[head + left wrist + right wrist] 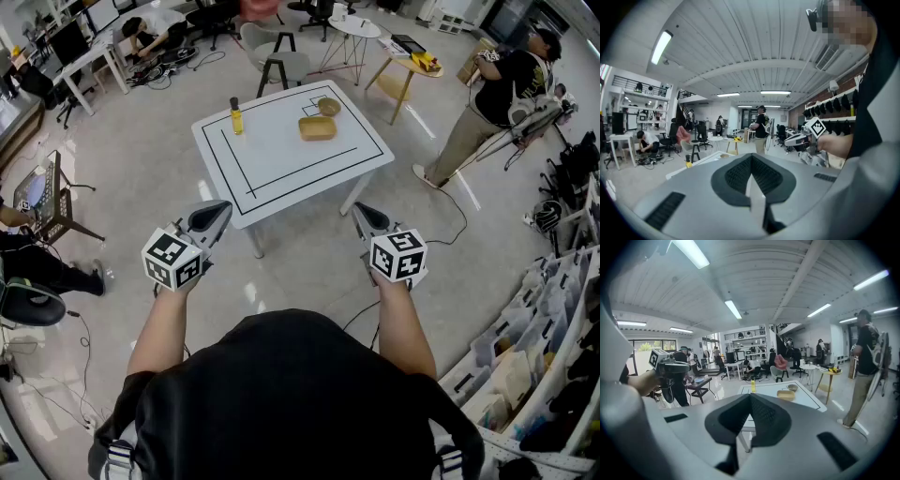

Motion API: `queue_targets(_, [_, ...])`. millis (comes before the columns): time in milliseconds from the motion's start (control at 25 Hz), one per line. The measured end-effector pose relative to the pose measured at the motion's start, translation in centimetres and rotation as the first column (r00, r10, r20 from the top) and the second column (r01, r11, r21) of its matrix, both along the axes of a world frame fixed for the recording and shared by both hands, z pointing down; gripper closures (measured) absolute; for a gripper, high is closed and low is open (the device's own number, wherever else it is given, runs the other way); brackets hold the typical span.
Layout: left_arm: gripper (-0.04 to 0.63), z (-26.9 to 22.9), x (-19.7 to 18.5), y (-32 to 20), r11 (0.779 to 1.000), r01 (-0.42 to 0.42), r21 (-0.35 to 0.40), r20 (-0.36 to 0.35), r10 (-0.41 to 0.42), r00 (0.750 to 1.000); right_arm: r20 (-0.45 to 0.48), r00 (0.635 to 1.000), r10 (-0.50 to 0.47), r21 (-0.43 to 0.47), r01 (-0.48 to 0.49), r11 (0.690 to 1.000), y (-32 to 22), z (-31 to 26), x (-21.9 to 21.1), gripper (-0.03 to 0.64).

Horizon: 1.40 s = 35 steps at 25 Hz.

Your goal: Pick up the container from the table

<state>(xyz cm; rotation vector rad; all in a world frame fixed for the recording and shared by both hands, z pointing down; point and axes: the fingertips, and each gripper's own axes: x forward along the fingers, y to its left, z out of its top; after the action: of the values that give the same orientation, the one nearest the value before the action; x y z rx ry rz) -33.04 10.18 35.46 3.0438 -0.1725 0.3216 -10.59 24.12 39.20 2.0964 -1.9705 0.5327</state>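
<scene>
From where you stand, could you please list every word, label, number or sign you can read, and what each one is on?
No readable words or numbers anywhere.
Cubes on the left gripper and right gripper: black-and-white square markers only, no letters.
The yellow bottle on the table: any label is too small to read.
</scene>
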Motion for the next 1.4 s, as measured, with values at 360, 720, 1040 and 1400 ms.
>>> queue_targets(360, [0.588,0.1,0.5,2.0,0.999,-0.035,-0.029,-0.004,0.035,0.999,-0.012,1.000,0.015,0.000,-0.015,1.000,1.7,-0.5,0.3,0.612])
queue_targets(720, [0.588,0.3,-0.2,2.9,0.998,-0.057,-0.028,0.013,0.057,0.998,0.017,0.999,0.047,0.033,-0.047,0.998,2.3,-1.0,0.0,0.612])
queue_targets(1040, [0.588,1.0,0.6,3.6,0.995,-0.091,-0.034,0.038,0.093,0.995,0.042,0.997,0.058,0.056,-0.060,0.997,3.2,-0.9,0.2,0.612])
queue_targets(1400, [0.588,0.5,2.2,2.9,0.994,-0.098,-0.044,0.019,0.099,0.995,0.036,0.999,0.027,0.056,-0.029,0.998,1.6,-0.7,1.5,0.612])
